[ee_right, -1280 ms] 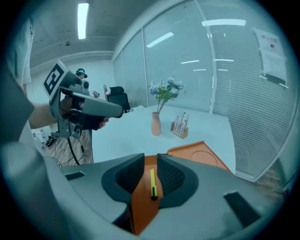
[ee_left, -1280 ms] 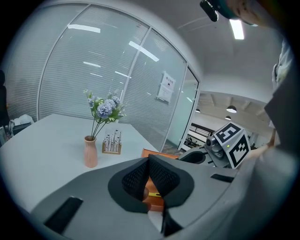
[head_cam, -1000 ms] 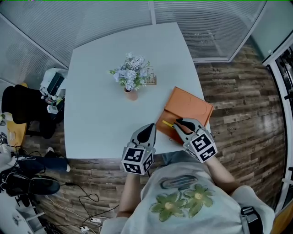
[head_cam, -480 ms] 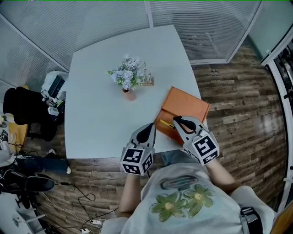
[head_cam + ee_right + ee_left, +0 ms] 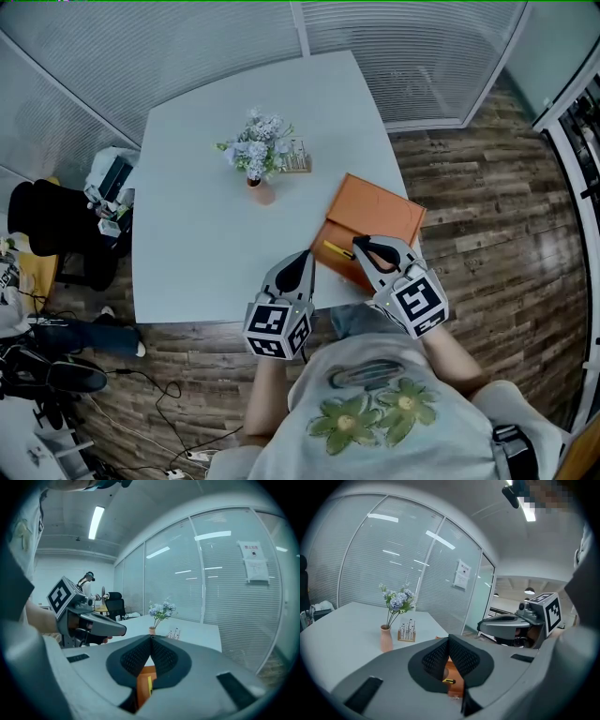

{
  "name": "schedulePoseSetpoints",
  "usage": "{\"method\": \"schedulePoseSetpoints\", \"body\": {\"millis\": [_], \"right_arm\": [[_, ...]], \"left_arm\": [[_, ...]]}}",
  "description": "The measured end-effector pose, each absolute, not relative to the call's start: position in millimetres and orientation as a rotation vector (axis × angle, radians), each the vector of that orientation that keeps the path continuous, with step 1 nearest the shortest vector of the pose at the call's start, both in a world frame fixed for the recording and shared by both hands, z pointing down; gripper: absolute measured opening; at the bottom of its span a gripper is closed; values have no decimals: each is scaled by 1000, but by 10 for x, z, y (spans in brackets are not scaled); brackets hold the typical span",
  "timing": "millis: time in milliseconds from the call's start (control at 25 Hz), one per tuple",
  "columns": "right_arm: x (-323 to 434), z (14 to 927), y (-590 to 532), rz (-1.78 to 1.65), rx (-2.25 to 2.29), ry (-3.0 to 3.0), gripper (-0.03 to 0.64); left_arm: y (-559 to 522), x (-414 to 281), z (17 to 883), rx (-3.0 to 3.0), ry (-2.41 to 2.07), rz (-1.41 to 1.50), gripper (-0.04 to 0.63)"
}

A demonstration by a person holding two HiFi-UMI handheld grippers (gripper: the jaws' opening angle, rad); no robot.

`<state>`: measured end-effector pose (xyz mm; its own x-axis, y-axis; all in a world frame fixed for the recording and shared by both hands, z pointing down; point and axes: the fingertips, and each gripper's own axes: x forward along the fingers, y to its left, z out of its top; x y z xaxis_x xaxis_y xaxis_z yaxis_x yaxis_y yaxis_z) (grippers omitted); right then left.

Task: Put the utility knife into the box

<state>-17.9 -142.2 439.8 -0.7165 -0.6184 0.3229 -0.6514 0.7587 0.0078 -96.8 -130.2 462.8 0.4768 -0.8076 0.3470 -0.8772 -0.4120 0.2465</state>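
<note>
Head view: white table (image 5: 206,244), orange box (image 5: 380,216) at its 4 o'clock edge. Yellow utility knife (image 5: 337,250) lies on the box's 8 o'clock part (can't tell whether it sits inside a tray or on top of a lid). Right gripper (image 5: 361,247) is over the box with its tips just at 3 o'clock of the knife. Jaws clenched tip to tip, nothing between them. In the right gripper view the knife and the box show below, through the gap under the closed tips, so the knife is clear of the pads. Left gripper (image 5: 305,258) sits at the table's near edge, at 8 o'clock of the box. It is also clamped together and empty; the left gripper view shows the tips meeting, with the orange box and the yellow knife visible beyond them. The two grippers are side by side, near each other, not touching. Vase of flowers (image 5: 255,155) stands at 10 o'clock of the box, well apart from it, with a small stand (image 5: 296,159) just beside it at 3 o'clock.
</note>
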Motion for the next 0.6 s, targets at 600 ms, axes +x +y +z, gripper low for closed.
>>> {"method": "schedulePoseSetpoints", "body": {"millis": [600], "right_arm": [[-147, 4395, -1366, 141, 979, -2650, 2]], "left_arm": [[-1238, -909, 4613, 2356, -1400, 254, 0]]}}
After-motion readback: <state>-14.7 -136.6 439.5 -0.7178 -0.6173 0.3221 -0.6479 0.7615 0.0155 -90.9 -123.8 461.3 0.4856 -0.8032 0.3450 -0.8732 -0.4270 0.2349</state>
